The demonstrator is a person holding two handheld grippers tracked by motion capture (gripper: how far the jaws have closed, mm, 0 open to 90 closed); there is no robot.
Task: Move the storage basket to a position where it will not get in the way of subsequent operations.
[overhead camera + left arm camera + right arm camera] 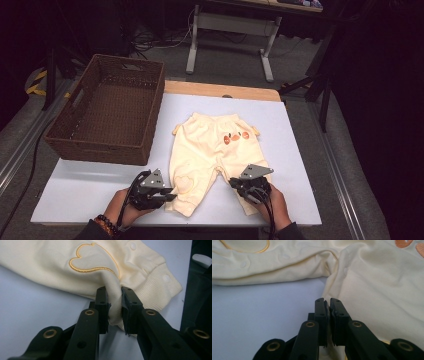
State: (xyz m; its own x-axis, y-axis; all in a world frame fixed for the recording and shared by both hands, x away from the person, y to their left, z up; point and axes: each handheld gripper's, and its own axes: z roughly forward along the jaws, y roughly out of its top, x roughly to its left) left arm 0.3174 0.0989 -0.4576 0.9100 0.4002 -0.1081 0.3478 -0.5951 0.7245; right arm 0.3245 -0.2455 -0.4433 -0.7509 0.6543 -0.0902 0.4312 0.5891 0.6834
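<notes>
Pants [210, 150] lie flat on the table [90, 185], waist away from the person, legs toward them, basket [110, 110] just left of the waist. Left tool [115, 302] is clamped on a pinched fold of the left leg just above the cuff [160, 292], below the heart [95, 260]. Right tool [328, 307] is clenched on the right leg's inner edge; how much cloth it holds I cannot tell, jaws nearly meet.

Risks, as I judge them:
- right bite looks thin, edge could slip out on lift
- left may hold only the top layer, so the leg peels open instead of folding
- uneven lift drags the waist askew toward the basket
</notes>
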